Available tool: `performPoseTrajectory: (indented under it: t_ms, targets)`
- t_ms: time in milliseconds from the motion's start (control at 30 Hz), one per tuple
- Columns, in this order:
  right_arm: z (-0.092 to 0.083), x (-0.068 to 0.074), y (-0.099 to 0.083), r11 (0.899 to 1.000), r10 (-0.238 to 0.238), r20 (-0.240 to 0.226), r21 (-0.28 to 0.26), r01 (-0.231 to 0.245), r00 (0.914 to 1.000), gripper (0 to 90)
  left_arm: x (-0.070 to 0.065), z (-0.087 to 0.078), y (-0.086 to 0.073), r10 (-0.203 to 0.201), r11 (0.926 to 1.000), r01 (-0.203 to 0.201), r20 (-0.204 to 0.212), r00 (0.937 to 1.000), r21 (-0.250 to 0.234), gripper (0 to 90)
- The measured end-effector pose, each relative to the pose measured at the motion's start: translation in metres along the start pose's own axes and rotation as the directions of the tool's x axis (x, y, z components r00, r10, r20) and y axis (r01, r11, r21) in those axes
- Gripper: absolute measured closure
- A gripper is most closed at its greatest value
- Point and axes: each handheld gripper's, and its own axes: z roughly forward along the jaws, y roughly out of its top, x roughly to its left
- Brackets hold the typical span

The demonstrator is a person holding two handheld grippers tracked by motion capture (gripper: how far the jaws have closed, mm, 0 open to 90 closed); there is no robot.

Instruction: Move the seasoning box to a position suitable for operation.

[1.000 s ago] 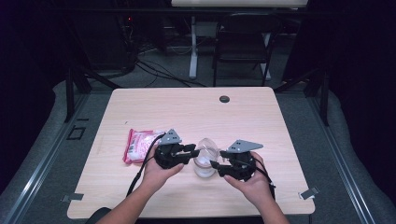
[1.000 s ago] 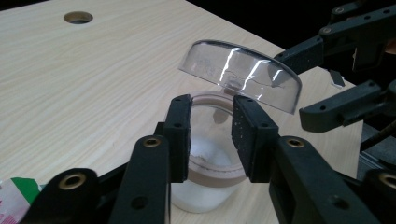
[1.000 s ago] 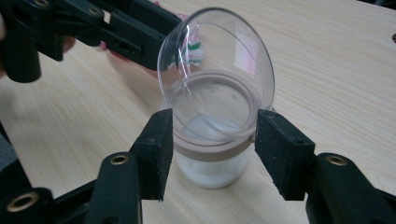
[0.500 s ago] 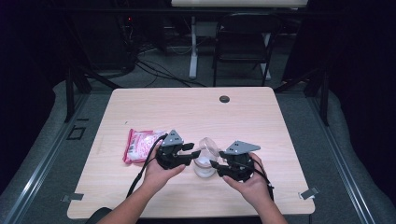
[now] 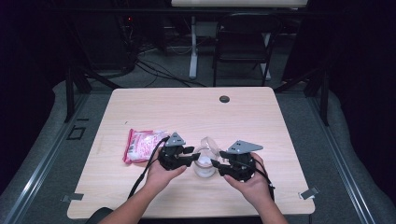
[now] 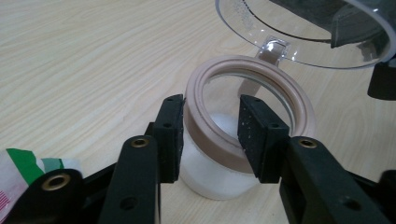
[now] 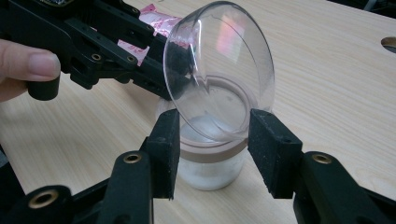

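Note:
A small clear jar with a pinkish rim stands on the table between both hands. Its hinged clear lid is flipped up. My right gripper comes in from the right. In the right gripper view its jaws have just been closing, and the pads of the right gripper sit against two sides of the jar under the lid. My left gripper reaches in from the left. Its jaws have also just been closing. The left gripper straddles the jar's near rim, one pad beside the outer wall, and grips nothing.
A pink and white packet lies on the table left of my left hand. A dark round grommet sits near the table's far edge. Beyond it stand a chair, desk legs and cables on the floor.
Both hands stay at the jar. Seen from above, the jar, the raised lid and the packet keep their places.

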Motion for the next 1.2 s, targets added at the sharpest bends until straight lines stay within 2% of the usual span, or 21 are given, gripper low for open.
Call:
performPoseTrajectory:
  t_ms: [133, 600, 967, 1100, 1200]
  targets:
    - [-0.001, -0.001, 0.0, 1.0, 0.003, -0.002, -0.001, -0.003, 1.0, 55.1, -0.002, 0.0, 0.0, 0.005, 1.0, -0.005, 0.009, 0.9999, 0.003, 65.3]
    - [-0.006, -0.008, -0.001, 0.999, 0.034, -0.01, -0.012, -0.034, 0.9994, 59.4, -0.001, 0.001, -0.001, 0.007, 1.0, -0.007, 0.007, 1.0, -0.007, 66.1]
    - [-0.013, -0.024, -0.004, 0.995, 0.098, -0.017, -0.032, -0.099, 0.995, 63.1, -0.001, 0.001, -0.001, 0.009, 0.9999, -0.009, 0.005, 1.0, -0.01, 66.6]
    - [-0.013, -0.03, -0.006, 0.992, 0.125, 0.007, -0.033, -0.125, 0.9921, 64.4, -0.001, 0.0, -0.001, 0.009, 0.9999, -0.009, 0.005, 1.0, -0.011, 66.7]
    - [-0.012, -0.034, -0.008, 0.988, 0.151, -0.011, -0.038, -0.151, 0.9884, 64.1, -0.001, 0.0, -0.001, 0.008, 0.9999, -0.008, 0.005, 1.0, -0.011, 66.8]
